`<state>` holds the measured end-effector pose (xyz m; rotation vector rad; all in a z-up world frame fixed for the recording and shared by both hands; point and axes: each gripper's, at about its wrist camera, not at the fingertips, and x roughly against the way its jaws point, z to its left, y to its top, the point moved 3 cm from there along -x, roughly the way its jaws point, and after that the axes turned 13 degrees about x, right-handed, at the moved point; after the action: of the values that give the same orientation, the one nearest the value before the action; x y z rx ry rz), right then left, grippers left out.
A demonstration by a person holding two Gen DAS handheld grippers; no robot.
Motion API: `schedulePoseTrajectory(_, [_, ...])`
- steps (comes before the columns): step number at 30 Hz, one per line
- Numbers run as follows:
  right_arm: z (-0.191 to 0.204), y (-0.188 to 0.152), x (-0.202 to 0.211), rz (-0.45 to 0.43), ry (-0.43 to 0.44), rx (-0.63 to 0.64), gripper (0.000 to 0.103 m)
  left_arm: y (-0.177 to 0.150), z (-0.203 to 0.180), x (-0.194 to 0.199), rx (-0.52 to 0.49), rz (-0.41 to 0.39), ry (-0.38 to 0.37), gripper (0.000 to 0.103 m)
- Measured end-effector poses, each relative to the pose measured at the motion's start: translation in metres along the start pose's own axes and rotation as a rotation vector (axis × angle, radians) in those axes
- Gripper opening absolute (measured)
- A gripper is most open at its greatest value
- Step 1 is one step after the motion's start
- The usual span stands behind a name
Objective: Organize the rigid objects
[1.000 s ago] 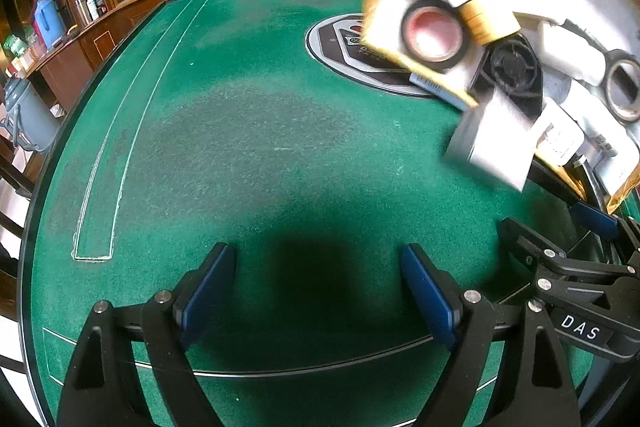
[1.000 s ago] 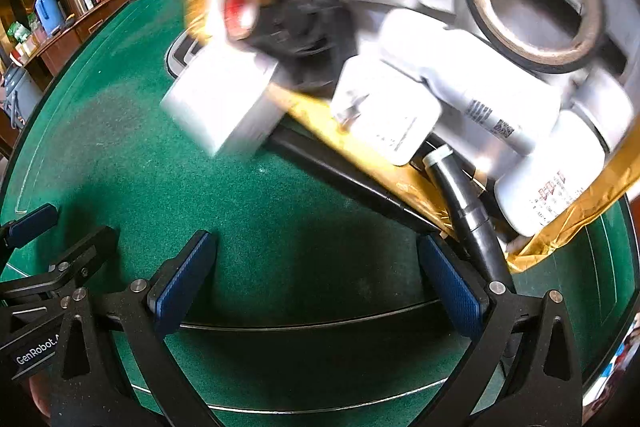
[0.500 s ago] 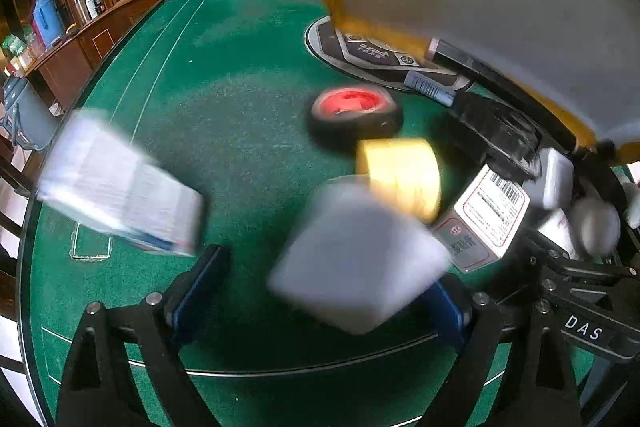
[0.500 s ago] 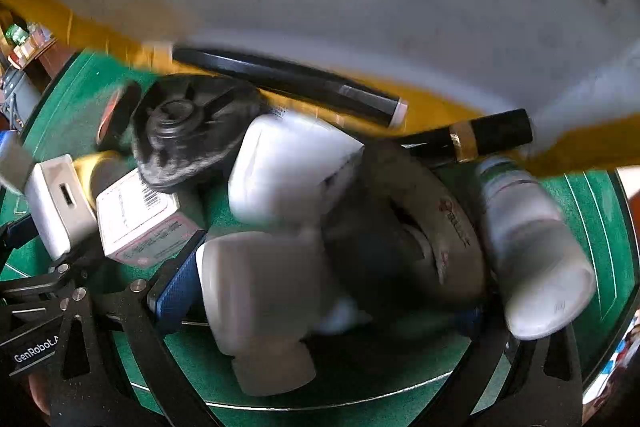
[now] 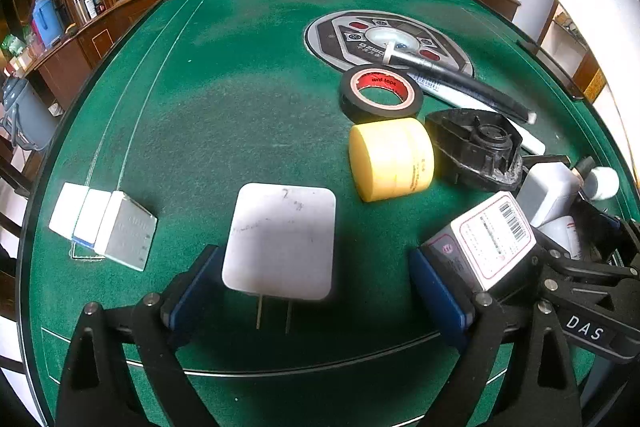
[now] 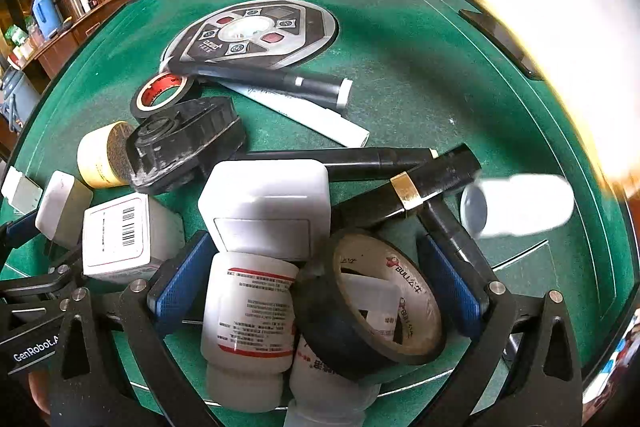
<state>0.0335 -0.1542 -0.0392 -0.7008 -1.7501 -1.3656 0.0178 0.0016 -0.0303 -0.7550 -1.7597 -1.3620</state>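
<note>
A pile of rigid objs is seen scattered on the green felt counter (image 5: 224, 99).

Left gripper (image 5: 316, 291): released, jaws wide and just been opening; a white plug adapter (image 5: 280, 241) lies flat on the felt between the blue pads, prongs toward the camera. It sits right by the left pad; contact can't be told, and it is clear of the right pad. A white box w/ barcode label (image 5: 486, 241) leans against the outer side of the right finger. A small white/grey carton (image 5: 106, 225) lies well apart at the left. Farther out: yellow tape roll (image 5: 392, 159) on its side, black tape roll w/ red core (image 5: 380, 95) flat behind it, black plastic part (image 5: 476, 147) just right of the yellow roll, a black marker (image 5: 460, 83) lying partly across the round control panel (image 5: 384, 39) set in the counter.

Right gripper (image 6: 316, 291): released, nothing clamped; objs are heaped between the spread pads. A white pill bottle w/ red-striped label (image 6: 248, 311) lies there, touching a black tape roll w/ beige core (image 6: 372, 303) that stands tilted. A white rectangular container (image 6: 268, 207) sits just behind them. A black tube w/ gold band (image 6: 412, 187) rests across the heap. A white bottle (image 6: 516, 207) is blurred at the right, so whether it rests on the felt can't be told.
</note>
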Motion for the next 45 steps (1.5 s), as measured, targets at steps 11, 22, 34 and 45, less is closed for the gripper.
schedulePoseTrajectory(11, [0.0022, 0.0004, 0.0013, -0.001, -0.002, 0.001, 0.103, 0.0015, 0.0011, -0.0026, 0.000, 0.004, 0.000, 0.096])
schedulePoseTrajectory(22, [-0.0009, -0.0046, 0.0063, -0.002, -0.009, -0.009, 0.103, 0.0016, -0.0016, -0.0046, -0.003, 0.011, 0.002, 0.100])
schedulePoseTrajectory(34, [-0.0014, -0.0066, 0.0086, -0.003, -0.009, -0.010, 0.103, 0.0012, -0.0009, -0.0039, -0.007, 0.014, -0.001, 0.101])
schedulePoseTrajectory(45, [-0.0007, -0.0067, 0.0086, -0.003, -0.009, -0.010, 0.103, 0.0014, -0.0012, -0.0038, -0.007, 0.014, -0.001, 0.102])
